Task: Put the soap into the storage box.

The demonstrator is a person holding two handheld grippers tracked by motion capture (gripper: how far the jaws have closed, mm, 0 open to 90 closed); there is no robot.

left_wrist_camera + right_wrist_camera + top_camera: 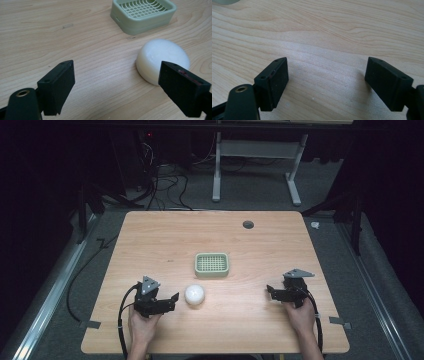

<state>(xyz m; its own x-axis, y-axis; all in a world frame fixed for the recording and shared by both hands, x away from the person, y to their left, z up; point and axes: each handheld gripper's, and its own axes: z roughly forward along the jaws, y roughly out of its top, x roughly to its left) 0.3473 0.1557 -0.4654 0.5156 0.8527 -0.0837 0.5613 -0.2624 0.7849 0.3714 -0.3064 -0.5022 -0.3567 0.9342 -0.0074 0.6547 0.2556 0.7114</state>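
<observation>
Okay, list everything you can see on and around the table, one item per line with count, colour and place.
soap bar: one, white, round, on the table near the front, just right of the left gripper
soap dish: one, pale green with a grid insert, mid-table, behind the soap bar and apart from it
table: one, light wood, with a dark round grommet hole near the far edge
desk frame: one, light grey, on the floor beyond the table
cables: several, black, on the floor at the back left
left gripper: one, black, jaws open, nothing between them
right gripper: one, black, jaws open over bare wood
hands: two, at the front edge
</observation>
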